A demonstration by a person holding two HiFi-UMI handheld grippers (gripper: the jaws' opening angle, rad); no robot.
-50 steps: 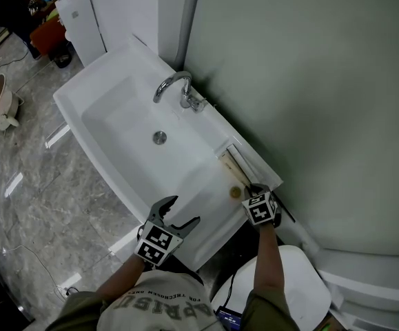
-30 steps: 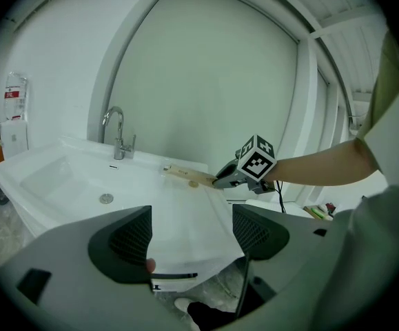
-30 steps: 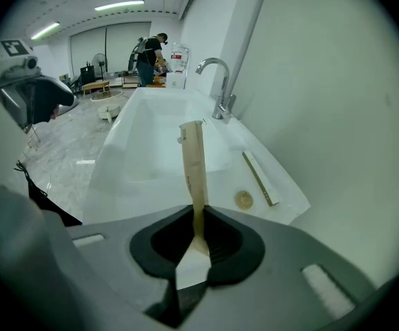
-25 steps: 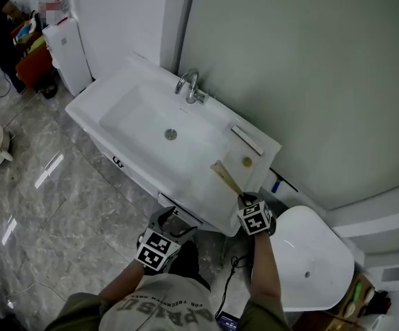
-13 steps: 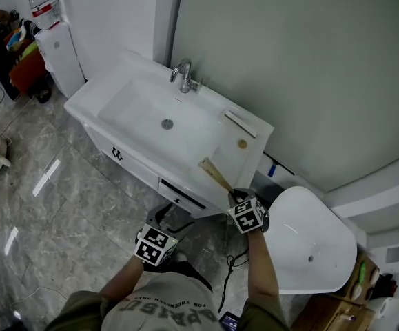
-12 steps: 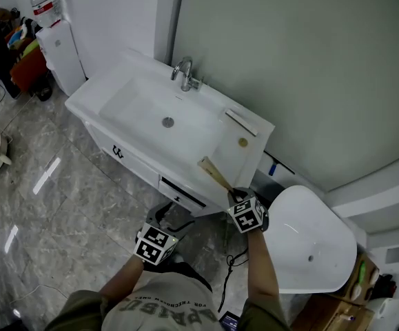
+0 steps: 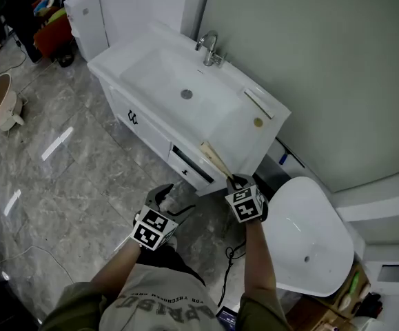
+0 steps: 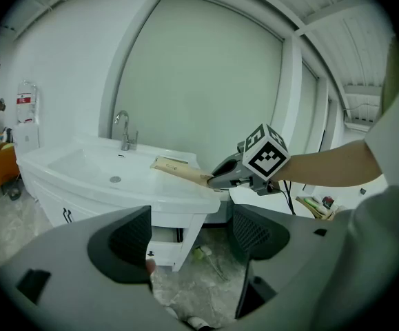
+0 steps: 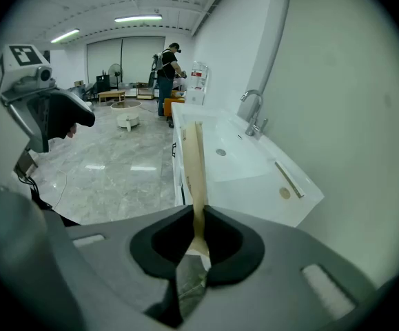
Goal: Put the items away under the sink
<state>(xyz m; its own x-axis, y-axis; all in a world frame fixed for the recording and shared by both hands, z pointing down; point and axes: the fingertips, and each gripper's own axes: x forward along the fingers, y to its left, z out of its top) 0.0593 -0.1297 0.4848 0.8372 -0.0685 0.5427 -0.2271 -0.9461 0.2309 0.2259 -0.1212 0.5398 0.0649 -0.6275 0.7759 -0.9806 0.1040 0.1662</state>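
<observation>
My right gripper point(image 7: 235, 182) is shut on one end of a long, flat tan packet point(image 7: 215, 160), which sticks out toward the white sink cabinet point(image 7: 142, 126). In the right gripper view the tan packet point(image 9: 197, 163) runs straight out from the closed jaws of the right gripper point(image 9: 198, 243) over the basin's near edge. The left gripper point(image 7: 171, 200) hangs open and empty, lower and to the left, in front of the cabinet. Its dark pads point(image 8: 131, 236) stand wide apart, with a partly open drawer point(image 8: 163, 248) showing between them.
A pale strip point(image 7: 258, 103) and a small round gold piece point(image 7: 258, 123) lie on the counter right of the basin, past the faucet point(image 7: 209, 47). A white oval fixture point(image 7: 308, 236) stands at the right, with a cable on the marble floor. A person point(image 9: 166, 74) stands far back.
The packet has come off the counter in my right gripper. Both grippers have drawn back from the sink to in front of the cabinet, and the view has pulled away.
</observation>
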